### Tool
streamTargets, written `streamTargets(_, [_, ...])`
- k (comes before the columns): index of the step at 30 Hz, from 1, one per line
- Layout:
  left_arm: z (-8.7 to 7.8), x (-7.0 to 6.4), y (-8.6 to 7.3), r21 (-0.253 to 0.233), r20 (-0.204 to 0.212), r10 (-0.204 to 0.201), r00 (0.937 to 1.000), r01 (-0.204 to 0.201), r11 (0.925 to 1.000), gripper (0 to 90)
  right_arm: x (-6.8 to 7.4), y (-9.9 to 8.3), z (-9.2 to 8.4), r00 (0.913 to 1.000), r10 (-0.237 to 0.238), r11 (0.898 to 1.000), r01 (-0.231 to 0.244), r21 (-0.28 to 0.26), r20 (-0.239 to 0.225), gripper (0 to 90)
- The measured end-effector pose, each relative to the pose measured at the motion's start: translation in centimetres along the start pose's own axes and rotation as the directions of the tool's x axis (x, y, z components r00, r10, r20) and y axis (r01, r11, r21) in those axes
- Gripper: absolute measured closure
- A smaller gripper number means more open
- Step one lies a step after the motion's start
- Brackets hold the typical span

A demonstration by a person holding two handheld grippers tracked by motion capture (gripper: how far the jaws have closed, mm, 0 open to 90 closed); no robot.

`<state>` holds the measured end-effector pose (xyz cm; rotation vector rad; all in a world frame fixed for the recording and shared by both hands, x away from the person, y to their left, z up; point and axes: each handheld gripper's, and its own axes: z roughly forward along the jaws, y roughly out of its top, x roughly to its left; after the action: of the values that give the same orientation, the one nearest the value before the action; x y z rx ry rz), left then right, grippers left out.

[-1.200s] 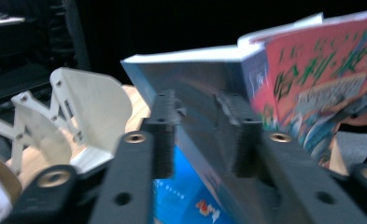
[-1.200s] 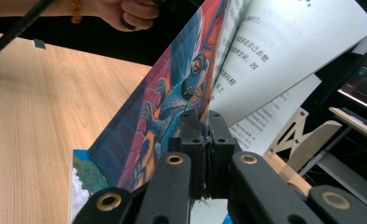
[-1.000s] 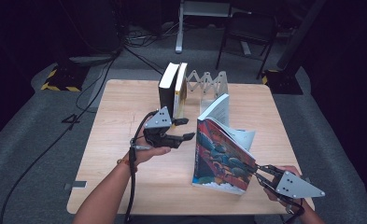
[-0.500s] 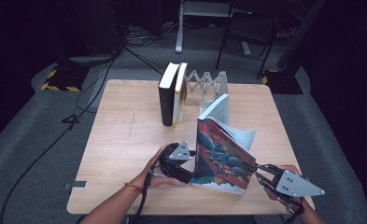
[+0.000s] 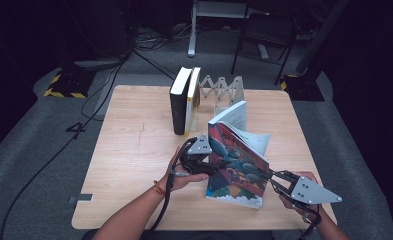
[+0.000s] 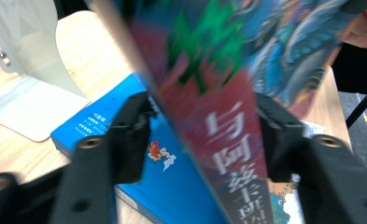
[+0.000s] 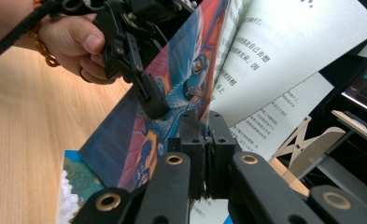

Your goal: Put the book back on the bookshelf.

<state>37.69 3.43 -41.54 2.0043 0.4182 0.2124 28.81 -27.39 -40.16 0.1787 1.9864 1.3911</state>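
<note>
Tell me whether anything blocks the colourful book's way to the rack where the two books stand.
Nothing visible does. The colourful book, held up by the right tongs with the left tongs at its spine, has bare table between it and the two upright books at the rack.

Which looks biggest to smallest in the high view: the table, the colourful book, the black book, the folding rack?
1. Table.
2. Colourful book, held up and nearer the camera.
3. Black book and folding rack: they look much alike, and both stand farther off, so I would not rank them.
</note>
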Motion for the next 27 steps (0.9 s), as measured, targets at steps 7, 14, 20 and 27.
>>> streamTargets(7, [-0.8, -1.0, 0.5, -0.013, -0.004, 0.066, 0.9978, -0.066, 0.9978, 65.3, -1.0, -0.1, 0.7, 0.9995, 0.029, 0.999, -0.029, 0.014, 0.010, 87.6])
streamTargets(14, [-1.9, -1.2, 0.9, -0.049, -0.074, 0.100, 0.9923, -0.103, 0.9935, 68.0, -2.2, -0.4, 1.4, 0.9979, 0.058, 0.997, -0.059, 0.048, 0.028, 86.9])
streamTargets(20, [-2.1, -0.9, 0.6, -0.040, -0.086, 0.142, 0.9862, -0.146, 0.9885, 72.2, -3.5, -0.6, 2.3, 0.9915, 0.101, 0.993, -0.106, 0.051, 0.081, 82.4])
streamTargets(27, [-2.3, -1.5, -0.1, -0.031, -0.063, 0.171, 0.9833, -0.173, 0.9845, 73.5, -4.6, -0.9, 2.2, 0.9638, 0.186, 0.980, -0.196, 0.034, 0.191, 63.1])
